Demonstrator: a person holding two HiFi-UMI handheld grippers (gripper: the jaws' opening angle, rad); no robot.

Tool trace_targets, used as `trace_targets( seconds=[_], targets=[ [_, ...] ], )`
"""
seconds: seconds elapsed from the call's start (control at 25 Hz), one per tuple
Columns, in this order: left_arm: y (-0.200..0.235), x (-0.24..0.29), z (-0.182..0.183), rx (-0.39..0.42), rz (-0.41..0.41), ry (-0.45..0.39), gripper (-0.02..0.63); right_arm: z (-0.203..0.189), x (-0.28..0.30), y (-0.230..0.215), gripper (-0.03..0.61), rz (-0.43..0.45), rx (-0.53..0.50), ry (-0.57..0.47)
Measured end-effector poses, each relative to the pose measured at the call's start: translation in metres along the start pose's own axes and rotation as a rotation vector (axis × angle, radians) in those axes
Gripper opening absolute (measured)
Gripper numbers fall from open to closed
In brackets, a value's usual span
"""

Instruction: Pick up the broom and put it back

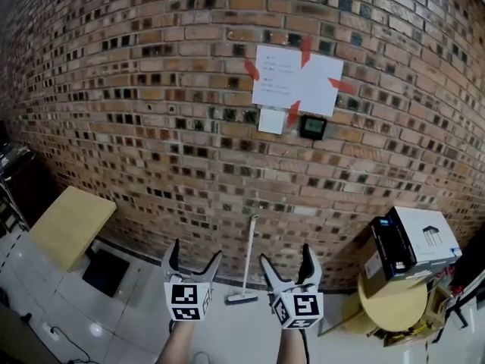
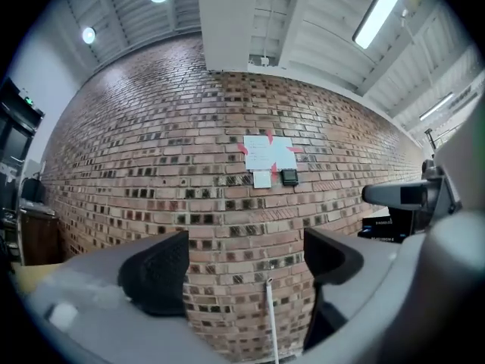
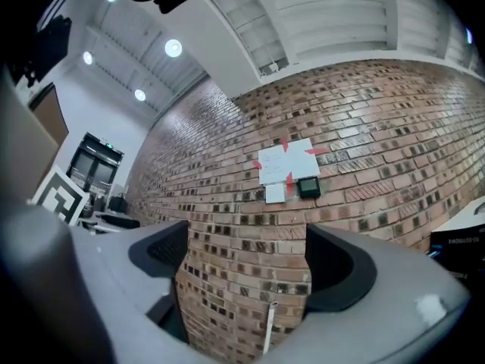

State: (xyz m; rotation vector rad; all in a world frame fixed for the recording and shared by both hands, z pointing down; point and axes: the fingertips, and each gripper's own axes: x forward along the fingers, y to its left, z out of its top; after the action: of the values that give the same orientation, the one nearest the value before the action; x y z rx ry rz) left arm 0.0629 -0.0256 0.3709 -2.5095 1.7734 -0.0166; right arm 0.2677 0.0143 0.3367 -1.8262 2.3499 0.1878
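A broom (image 1: 248, 258) with a pale handle leans upright against the brick wall, its head resting on the floor. The top of its handle (image 2: 270, 313) shows between the left jaws and again (image 3: 270, 323) between the right jaws, some way off. My left gripper (image 1: 194, 259) and right gripper (image 1: 286, 259) are held side by side in front of it, level and pointing at the wall. Both stand open with nothing between the pads. Neither touches the broom.
White paper sheets (image 1: 295, 78) taped with red strips and a small dark device (image 1: 312, 127) hang on the wall. A wooden table (image 1: 70, 226) stands at the left. At the right, boxes (image 1: 409, 243) sit on a round table (image 1: 394, 303).
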Motion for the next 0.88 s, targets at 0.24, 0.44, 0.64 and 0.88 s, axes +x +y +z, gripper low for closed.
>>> trace_targets(
  seconds=[0.24, 0.44, 0.64, 0.88],
  targets=[
    [0.047, 0.045, 0.010, 0.014, -0.062, -0.039, 0.480, -0.012, 0.056, 0.021, 0.480, -0.072, 0.006, 0.028],
    [0.064, 0.073, -0.002, 0.024, -0.137, -0.018, 0.480, -0.027, 0.084, 0.038, 0.480, -0.104, -0.006, 0.060],
    [0.063, 0.101, -0.018, -0.002, -0.170, 0.008, 0.480, -0.040, 0.109, 0.025, 0.479, -0.112, -0.010, 0.086],
    [0.069, 0.158, -0.033, 0.003, -0.147, 0.038, 0.472, -0.064, 0.165, 0.004, 0.479, -0.055, 0.009, 0.099]
  ],
)
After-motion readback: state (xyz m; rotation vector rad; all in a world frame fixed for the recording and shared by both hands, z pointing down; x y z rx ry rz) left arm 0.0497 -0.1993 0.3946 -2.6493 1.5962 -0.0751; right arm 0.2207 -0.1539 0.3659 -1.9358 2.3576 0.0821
